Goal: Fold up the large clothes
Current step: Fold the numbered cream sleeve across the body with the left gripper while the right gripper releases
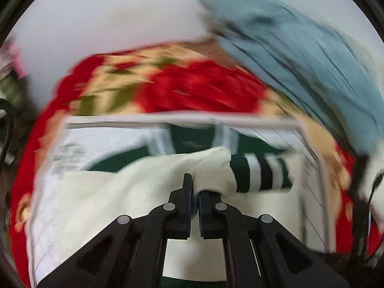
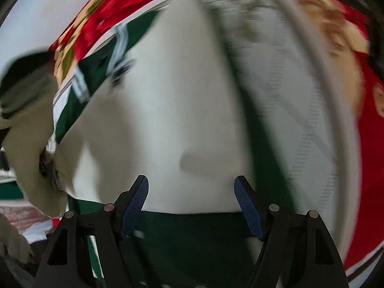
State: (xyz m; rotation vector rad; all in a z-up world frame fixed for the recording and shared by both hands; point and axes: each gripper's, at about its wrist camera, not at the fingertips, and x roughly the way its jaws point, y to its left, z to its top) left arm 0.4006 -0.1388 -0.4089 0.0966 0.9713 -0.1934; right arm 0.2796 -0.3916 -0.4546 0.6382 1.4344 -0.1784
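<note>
A large cream and dark green garment with green-and-white striped cuffs lies over a white mat. My left gripper is shut on a bunched cream sleeve just behind its striped cuff. In the right wrist view the same garment fills the frame, cream panel over green. My right gripper is open and empty, its blue pads hovering just above the cream panel near a green edge. Both views are motion-blurred.
A red floral blanket covers the surface under the white mat. A blue cloth hangs at the upper right. The red blanket also shows in the right wrist view. A dark and beige shape is at the left.
</note>
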